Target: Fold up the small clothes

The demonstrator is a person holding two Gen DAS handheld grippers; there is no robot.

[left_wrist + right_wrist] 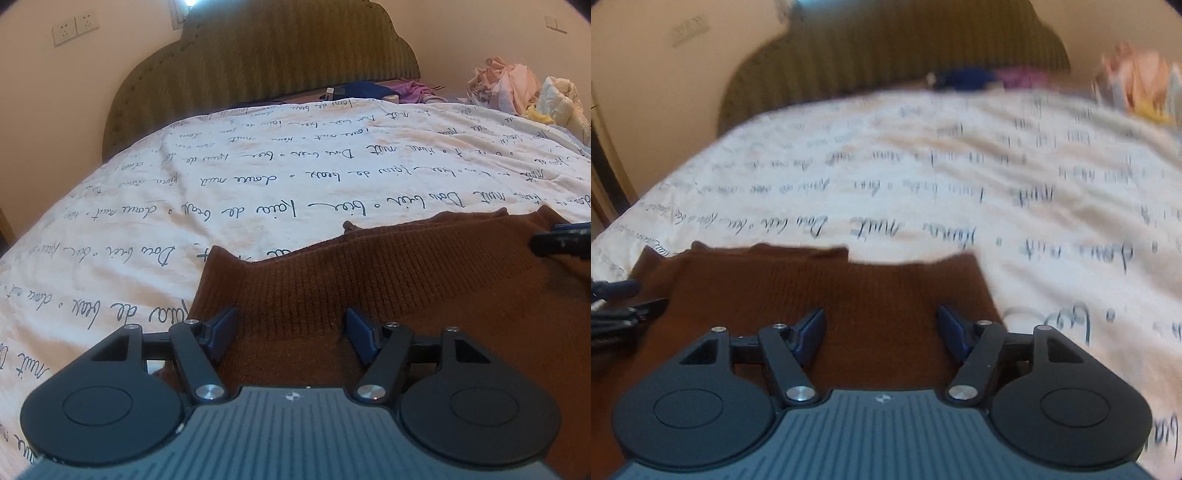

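A brown ribbed knit garment (pixel 388 280) lies flat on a white bedspread printed with script (pixel 258 177). My left gripper (pixel 291 325) hovers over the garment's near left part, its blue pads wide apart with only flat cloth beneath them. In the right wrist view the same brown garment (pixel 820 288) lies under my right gripper (pixel 881 323), which is open too and holds nothing. The right gripper's black finger (pixel 561 243) shows at the right edge of the left wrist view. The left gripper's black parts (pixel 617 299) show at the left edge of the right wrist view.
An olive ribbed headboard (pixel 266 62) stands at the far end of the bed. A heap of pink and pale clothes (pixel 517 92) sits at the far right. Blue and purple items (pixel 388 90) lie by the headboard. The right wrist view is motion-blurred.
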